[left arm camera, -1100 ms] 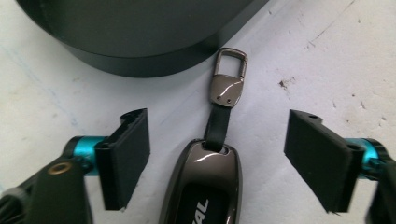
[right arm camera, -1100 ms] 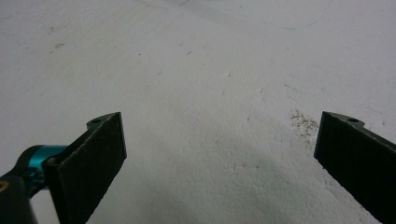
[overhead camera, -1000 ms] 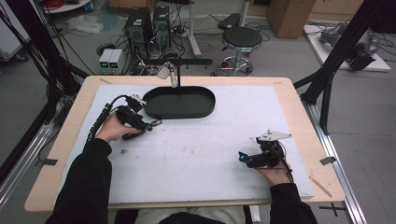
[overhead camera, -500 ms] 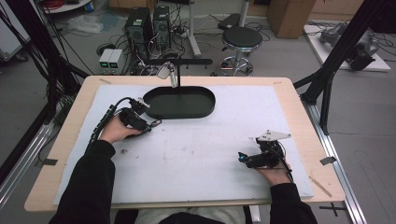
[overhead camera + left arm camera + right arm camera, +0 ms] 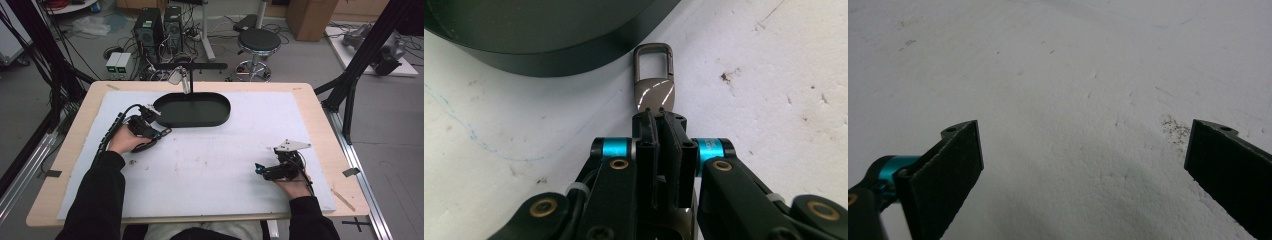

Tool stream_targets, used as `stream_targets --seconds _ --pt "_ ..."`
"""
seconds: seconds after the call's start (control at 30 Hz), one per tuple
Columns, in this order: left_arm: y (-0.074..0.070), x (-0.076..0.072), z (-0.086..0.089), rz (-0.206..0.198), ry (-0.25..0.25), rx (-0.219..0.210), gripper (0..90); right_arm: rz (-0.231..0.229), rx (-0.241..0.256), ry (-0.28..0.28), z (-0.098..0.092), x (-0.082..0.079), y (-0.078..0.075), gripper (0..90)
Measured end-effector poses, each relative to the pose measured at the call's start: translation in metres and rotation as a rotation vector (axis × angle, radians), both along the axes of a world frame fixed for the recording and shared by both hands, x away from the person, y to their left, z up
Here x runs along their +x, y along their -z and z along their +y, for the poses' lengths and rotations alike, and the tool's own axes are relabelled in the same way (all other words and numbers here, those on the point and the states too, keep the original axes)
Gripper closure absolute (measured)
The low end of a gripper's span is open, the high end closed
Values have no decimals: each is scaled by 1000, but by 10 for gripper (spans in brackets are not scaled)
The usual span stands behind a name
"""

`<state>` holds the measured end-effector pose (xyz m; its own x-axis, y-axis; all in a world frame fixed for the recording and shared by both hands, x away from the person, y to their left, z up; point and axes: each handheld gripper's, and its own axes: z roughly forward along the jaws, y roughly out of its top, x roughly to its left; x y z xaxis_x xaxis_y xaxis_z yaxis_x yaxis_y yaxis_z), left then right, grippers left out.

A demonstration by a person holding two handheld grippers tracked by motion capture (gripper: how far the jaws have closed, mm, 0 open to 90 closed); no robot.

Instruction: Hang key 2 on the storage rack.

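Your left gripper [image 5: 658, 117] has its jaws pinched tight on a little metal key-fob clip [image 5: 653, 82], which pokes out right next to the wall of the black oval tray [image 5: 549, 45], just above the white mat [image 5: 774, 100]. Your right gripper [image 5: 1083, 165] sits well apart, low over bare mat, jaws spread wide with nothing between them.

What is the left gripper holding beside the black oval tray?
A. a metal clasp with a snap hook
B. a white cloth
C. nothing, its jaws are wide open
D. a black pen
A: in the left gripper view, the left gripper is shut on the metal clasp, whose hook end points toward the black tray.
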<state>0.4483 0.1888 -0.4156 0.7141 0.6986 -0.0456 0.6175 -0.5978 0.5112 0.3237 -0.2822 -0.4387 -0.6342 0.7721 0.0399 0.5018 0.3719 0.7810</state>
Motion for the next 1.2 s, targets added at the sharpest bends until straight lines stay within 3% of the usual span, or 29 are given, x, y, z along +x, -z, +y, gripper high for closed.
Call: stream_targets --seconds 0.1,0.2,0.43,0.7,0.93,1.2 --pt "-3 -1 1 -6 9 -1 841 2 2 1 0 0 0 14" --pt "-6 -1 5 13 21 -27 841 -1 0 2 0 0 0 14" --pt "-22 -6 15 2 46 -49 842 -5 5 1 0 -1 -1 15" --pt "-52 -8 21 -26 60 10 843 -10 9 2 -1 -2 -2 14" --pt "-71 -8 21 -34 64 -25 843 -14 15 4 -2 -2 -2 14" --pt "-90 -6 11 -90 109 -15 844 -12 4 9 -2 -3 -1 14"
